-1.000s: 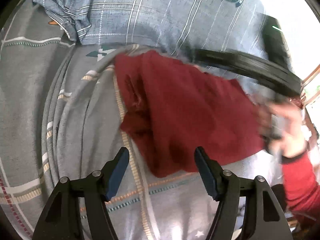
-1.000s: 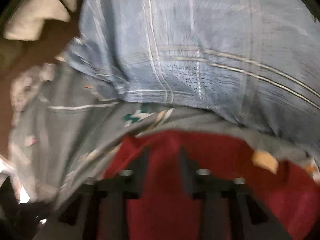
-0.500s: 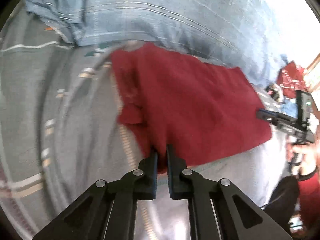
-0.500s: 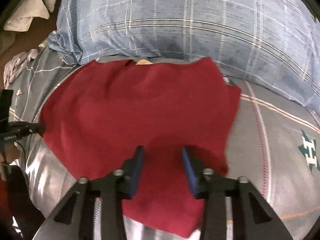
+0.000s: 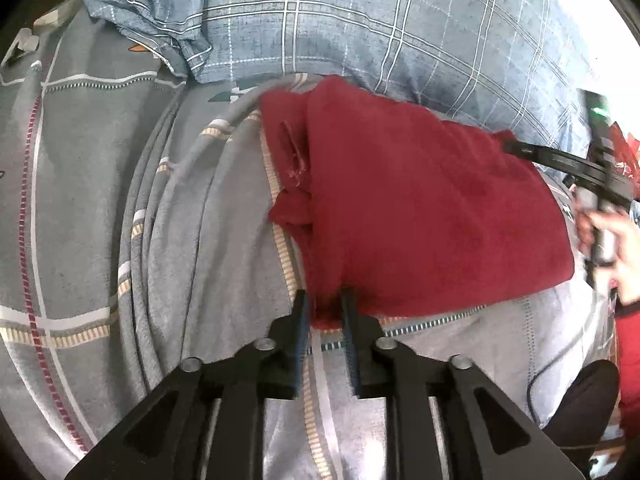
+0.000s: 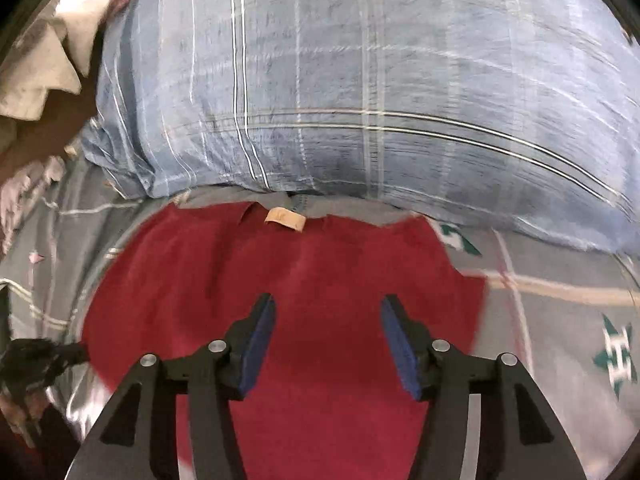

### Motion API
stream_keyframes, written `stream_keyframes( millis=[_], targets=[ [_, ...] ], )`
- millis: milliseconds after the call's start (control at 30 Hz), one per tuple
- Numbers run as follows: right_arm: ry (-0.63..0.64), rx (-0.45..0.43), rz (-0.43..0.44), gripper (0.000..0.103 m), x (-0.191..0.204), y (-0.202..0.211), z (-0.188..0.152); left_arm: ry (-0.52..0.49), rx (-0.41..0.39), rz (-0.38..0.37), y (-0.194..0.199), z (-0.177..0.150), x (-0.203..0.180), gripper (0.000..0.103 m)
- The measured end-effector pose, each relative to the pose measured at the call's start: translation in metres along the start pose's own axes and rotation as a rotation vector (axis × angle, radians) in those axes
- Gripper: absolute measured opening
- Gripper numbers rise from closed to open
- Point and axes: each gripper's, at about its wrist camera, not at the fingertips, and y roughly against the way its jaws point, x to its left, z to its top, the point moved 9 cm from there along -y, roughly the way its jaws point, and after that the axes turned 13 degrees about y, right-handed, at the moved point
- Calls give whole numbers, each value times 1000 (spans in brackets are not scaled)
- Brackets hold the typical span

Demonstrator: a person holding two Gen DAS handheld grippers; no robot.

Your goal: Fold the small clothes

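Dark red soft knit garment (image 5: 420,208) lies flat on grey patterned bedsheet (image 5: 208,216), near blue plaid pillow (image 5: 360,28). Light, limp; best grasped at edges. Left tool (image 5: 325,308) pinches near hem; right tool (image 6: 328,340) spread wide, empty, above cloth.

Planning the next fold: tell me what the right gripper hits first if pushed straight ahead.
The open right gripper points across the dark red fabric garment, so it would likely meet that cloth first; beyond lies the blue plaid pillow. Height above the cloth is unclear.
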Motion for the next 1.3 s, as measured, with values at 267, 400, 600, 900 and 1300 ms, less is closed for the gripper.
stream_keyframes(
  millis=[267,400,600,900,1300],
  targets=[
    [-135,37,-125,61,-44,-37,2,39,-92,0,28,25,-4,55],
    [-61,-4,-22,62,5,-10,12,81,-151,10,31,44,-16,64],
    [97,-29,100,59,91,-13,37,79,-166,84,2,51,-24,64],
    [166,-1,176,48,159,-63,54,81,-143,132,-34,52,-16,66],
    [140,43,176,48,179,-113,81,118,-117,82,-44,60,-1,68]
  ],
)
